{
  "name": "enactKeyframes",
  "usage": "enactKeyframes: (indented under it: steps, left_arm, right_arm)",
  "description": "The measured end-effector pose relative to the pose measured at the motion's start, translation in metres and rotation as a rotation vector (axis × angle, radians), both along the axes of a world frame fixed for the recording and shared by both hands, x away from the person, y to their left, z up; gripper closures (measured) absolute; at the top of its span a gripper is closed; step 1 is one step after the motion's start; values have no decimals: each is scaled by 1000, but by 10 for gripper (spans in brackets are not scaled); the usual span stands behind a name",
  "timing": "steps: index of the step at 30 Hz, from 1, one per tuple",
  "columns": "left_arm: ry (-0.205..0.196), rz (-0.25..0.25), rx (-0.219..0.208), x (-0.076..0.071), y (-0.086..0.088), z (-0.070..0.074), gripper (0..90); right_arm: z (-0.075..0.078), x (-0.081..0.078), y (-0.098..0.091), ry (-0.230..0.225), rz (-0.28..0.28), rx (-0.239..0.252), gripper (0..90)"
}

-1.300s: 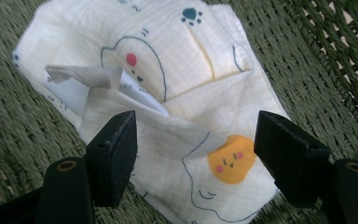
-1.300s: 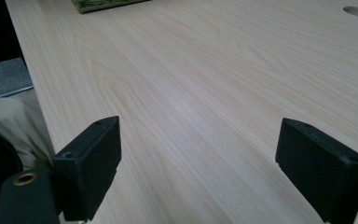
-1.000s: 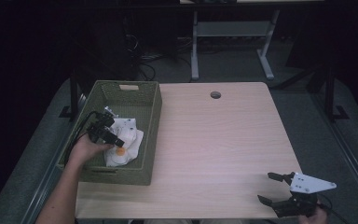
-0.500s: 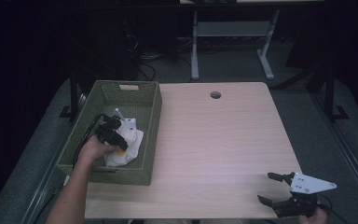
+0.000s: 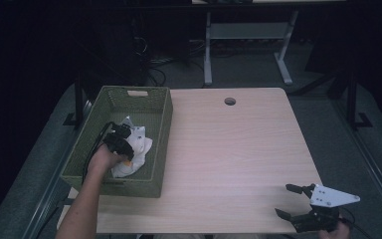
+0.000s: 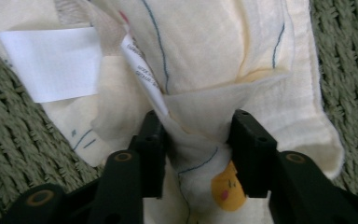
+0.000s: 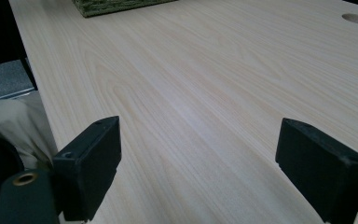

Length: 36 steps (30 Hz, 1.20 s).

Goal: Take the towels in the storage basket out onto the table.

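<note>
A white cloth with thin blue lines, a white label and a yellow printed figure lies crumpled in a green woven basket on the table's left side. My left gripper reaches down into the basket. In the left gripper view the black jaws pinch a bunched fold of the cloth between them, left gripper shut on it. My right gripper hovers near the table's front right corner, open, with bare wood between its jaws.
The light wooden table has a round cable hole near its far edge. The basket's corner lies far ahead of the right gripper. Metal desk legs and cables stand on the dark floor beyond.
My left hand has shifted slightly right and deeper into the basket, onto the cloth. The right gripper has stayed put.
</note>
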<state>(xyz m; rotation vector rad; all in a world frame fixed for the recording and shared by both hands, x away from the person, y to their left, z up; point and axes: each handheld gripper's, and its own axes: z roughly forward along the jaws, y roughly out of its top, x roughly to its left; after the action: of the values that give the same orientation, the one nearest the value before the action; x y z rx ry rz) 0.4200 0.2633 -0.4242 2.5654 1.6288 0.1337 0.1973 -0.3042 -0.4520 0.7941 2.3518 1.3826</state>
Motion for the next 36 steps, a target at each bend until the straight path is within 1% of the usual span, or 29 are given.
enactKeyframes:
  steps: [7, 12, 16, 22, 25, 26, 27, 28, 29, 30, 31, 33, 35, 36]
  left_arm:
    - [2, -12, 8, 0, -2, 0, 695]
    - [7, -20, 14, -1, -3, 1, 731]
    - [-4, -22, -3, -2, -2, 4, 752]
    - [-34, -17, -55, -6, 3, 14, 756]
    - [-54, -33, -58, -9, 4, 20, 756]
    - [-54, -33, -58, -9, 4, 20, 756]
    - [-64, -37, -74, -12, 4, 25, 756]
    - [-64, -37, -74, -12, 4, 25, 757]
    - [-80, -37, -84, -15, 5, 29, 757]
    - [-82, -37, -87, -16, 5, 32, 757]
    - [-94, -31, -97, -17, 6, 34, 757]
    - [-102, -29, -121, -19, 9, 38, 758]
    - [-118, -21, -145, -22, 12, 42, 758]
    - [-127, -19, -157, -23, 13, 44, 758]
  right_arm:
    - [0, 0, 0, 0, -1, 2, 138]
    - [0, 0, 0, -6, 1, 2, 138]
    - [0, 0, 0, -4, -2, 1, 138]
    - [0, 0, 0, -4, -7, 0, 138]
    - [0, 0, -1, -11, -8, 2, 138]
    - [0, 0, -1, -11, -8, 2, 138]
    - [0, 0, -1, -14, -10, 4, 138]
    - [0, 0, -1, -10, -15, 4, 138]
    - [0, 0, -1, -10, -15, 3, 138]
    - [0, -1, -1, -11, -15, 2, 138]
    - [1, -1, -1, -9, -17, 4, 138]
    - [1, -1, -2, -7, -17, 5, 138]
    - [0, -1, -2, -14, -16, 9, 138]
    - [0, -1, -2, -8, -20, 7, 138]
